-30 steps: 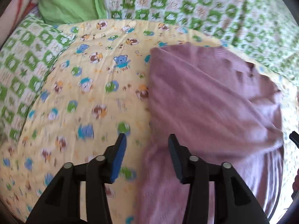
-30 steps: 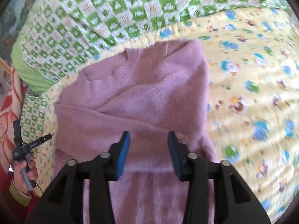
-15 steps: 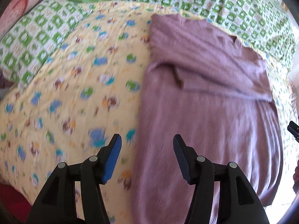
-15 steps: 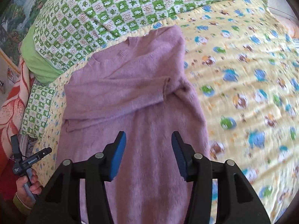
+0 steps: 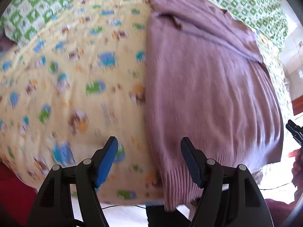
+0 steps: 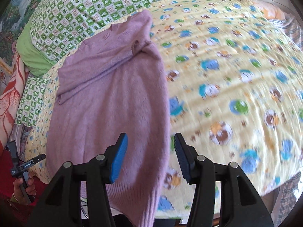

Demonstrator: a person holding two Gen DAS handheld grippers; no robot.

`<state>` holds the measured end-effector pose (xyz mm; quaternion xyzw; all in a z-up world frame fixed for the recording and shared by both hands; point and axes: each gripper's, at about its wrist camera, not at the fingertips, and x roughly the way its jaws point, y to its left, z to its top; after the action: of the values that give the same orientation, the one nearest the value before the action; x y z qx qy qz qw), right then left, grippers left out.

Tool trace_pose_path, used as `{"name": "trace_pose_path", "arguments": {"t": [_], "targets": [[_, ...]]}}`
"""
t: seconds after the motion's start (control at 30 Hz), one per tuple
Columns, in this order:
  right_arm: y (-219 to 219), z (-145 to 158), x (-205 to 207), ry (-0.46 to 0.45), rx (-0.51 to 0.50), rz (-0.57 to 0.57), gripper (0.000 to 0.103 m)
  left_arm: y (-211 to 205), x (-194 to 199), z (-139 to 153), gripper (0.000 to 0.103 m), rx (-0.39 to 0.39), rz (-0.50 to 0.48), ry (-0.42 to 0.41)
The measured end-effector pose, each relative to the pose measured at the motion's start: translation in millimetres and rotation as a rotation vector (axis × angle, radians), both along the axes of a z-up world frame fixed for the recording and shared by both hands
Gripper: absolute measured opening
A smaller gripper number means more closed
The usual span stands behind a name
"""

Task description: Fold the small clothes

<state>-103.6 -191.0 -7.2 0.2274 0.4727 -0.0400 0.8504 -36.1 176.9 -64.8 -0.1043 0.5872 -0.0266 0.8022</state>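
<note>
A mauve knitted sweater (image 5: 204, 79) lies flat on the yellow cartoon-print bedspread (image 5: 66, 79), sleeves folded across its chest, ribbed hem hanging over the near bed edge. It also shows in the right wrist view (image 6: 106, 94). My left gripper (image 5: 149, 157) is open and empty above the hem's left corner. My right gripper (image 6: 149, 155) is open and empty above the sweater's right edge near the hem.
A green checked blanket (image 6: 90, 3) and a green pillow (image 6: 32, 53) lie beyond the sweater's collar. The bed's near edge drops to the floor (image 5: 123, 213). A hand holding a black device (image 6: 22, 168) shows at lower left in the right wrist view.
Both grippers have pulled back from the folded sleeves toward the hem and the near bed edge, staying open. The sweater has not moved.
</note>
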Motion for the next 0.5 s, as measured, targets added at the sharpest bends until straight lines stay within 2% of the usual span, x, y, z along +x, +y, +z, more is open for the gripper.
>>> {"name": "trace_pose_path", "arguments": {"t": [0.17, 0.3, 0.5], "targets": [[4.9, -8.6, -21.6, 0.028, 0.006, 0.003, 0.052, -11.9, -18.0, -9.5, 0.07, -0.043, -0.035, 0.016], [11.2, -17.2, -30.9, 0.049, 0.028, 0.024, 0.052, -24.0, -25.1, -17.2, 0.076, -0.059, -0.061, 0.029], [23.7, -38.6, -36.2, 0.086, 0.059, 0.077, 0.052, -47.4, -31.8, -26.0, 0.077, 0.049, -0.149, 0.017]]}}
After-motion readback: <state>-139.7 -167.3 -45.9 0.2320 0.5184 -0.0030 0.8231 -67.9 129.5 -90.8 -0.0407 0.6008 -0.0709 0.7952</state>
